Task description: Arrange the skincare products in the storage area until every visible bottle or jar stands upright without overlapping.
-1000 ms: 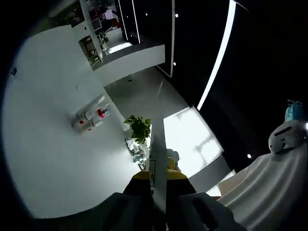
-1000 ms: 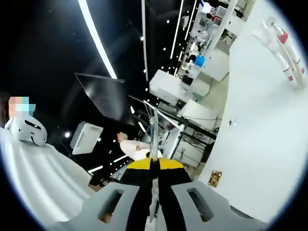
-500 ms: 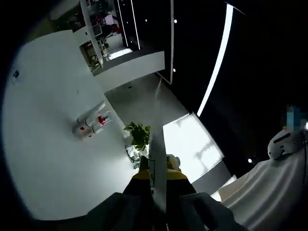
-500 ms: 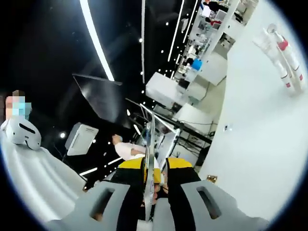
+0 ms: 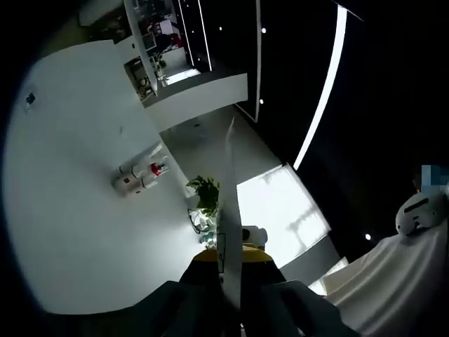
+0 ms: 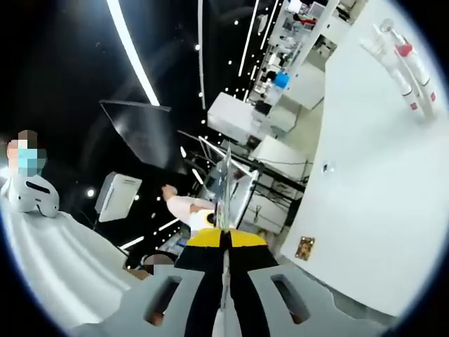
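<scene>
My left gripper (image 5: 229, 175) points up into the room, its two jaws pressed flat together with nothing between them. My right gripper (image 6: 226, 182) also points up and away, jaws closed on each other and empty. A few white and red cylinders (image 5: 140, 175) hang on a white wall; they are the same ones as the white and red cylinders (image 6: 400, 63) in the right gripper view. I cannot tell what they are.
A dark ceiling with long light strips (image 5: 319, 91) spans both views. A potted plant (image 5: 203, 191) stands by the white wall (image 5: 77, 210). Draped white cloth (image 6: 56, 260) with a white helmet-like object (image 6: 31, 193) lies to one side. Farther back are shelves (image 6: 295, 28) and a person in a white sleeve (image 6: 186, 207).
The right gripper's jaws stood slightly apart half a second ago and are together again now. Both views have drifted a little with the hands.
</scene>
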A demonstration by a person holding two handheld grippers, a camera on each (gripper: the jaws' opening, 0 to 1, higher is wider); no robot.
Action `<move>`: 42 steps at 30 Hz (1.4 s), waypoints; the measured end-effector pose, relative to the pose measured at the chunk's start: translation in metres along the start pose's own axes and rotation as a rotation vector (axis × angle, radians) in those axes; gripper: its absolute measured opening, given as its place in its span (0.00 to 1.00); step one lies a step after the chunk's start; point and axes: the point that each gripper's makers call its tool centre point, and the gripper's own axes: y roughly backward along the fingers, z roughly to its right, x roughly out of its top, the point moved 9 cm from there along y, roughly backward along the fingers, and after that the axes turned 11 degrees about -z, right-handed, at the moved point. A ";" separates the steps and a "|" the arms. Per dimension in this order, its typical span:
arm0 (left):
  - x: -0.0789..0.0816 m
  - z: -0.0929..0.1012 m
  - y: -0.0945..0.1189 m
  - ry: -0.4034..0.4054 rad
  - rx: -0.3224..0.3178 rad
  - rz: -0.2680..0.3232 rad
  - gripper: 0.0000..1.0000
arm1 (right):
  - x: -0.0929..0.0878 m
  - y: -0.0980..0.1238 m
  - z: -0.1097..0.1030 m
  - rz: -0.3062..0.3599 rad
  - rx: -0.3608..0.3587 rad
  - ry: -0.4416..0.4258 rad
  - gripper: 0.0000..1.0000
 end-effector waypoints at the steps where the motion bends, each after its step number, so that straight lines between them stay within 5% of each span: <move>1: 0.000 0.000 0.000 0.021 -0.014 0.011 0.02 | 0.000 -0.001 -0.001 0.009 0.002 0.005 0.01; 4: 0.000 -0.002 0.000 0.044 -0.024 0.048 0.02 | -0.004 -0.007 -0.001 0.032 -0.006 -0.035 0.10; 6: 0.002 -0.002 -0.002 0.071 -0.068 0.086 0.02 | -0.018 -0.016 -0.003 -0.080 0.030 -0.061 0.16; 7: 0.002 -0.003 -0.003 0.068 -0.063 0.092 0.02 | -0.023 -0.019 -0.006 -0.120 0.043 -0.031 0.07; 9: 0.004 -0.003 -0.002 0.064 -0.043 0.086 0.02 | -0.020 -0.018 -0.004 -0.051 -0.014 0.018 0.01; 12: 0.005 -0.003 0.000 0.054 -0.025 0.074 0.03 | -0.020 -0.013 -0.003 -0.059 0.004 -0.020 0.00; 15: 0.010 -0.007 0.012 0.087 -0.029 0.134 0.04 | -0.017 -0.003 0.000 -0.044 0.010 -0.045 0.00; 21: 0.006 -0.007 0.016 0.079 -0.038 0.076 0.03 | -0.014 0.001 -0.004 -0.121 0.008 -0.019 0.00; 25: 0.004 -0.004 0.016 0.073 -0.060 0.110 0.02 | -0.012 0.001 -0.004 -0.120 0.025 -0.027 0.00; 27: 0.005 -0.007 0.016 0.098 -0.047 0.150 0.02 | -0.010 -0.001 -0.002 -0.064 0.006 -0.024 0.02; 31: 0.001 -0.012 0.015 0.149 -0.051 0.189 0.01 | -0.017 -0.008 -0.001 -0.091 -0.015 0.004 0.07; 38: -0.005 -0.010 0.013 0.188 -0.036 0.182 0.04 | -0.023 -0.003 0.000 -0.080 -0.026 0.014 0.00; 42: -0.018 -0.008 0.011 0.111 0.028 0.066 0.07 | -0.020 0.001 0.001 -0.040 -0.012 0.002 0.00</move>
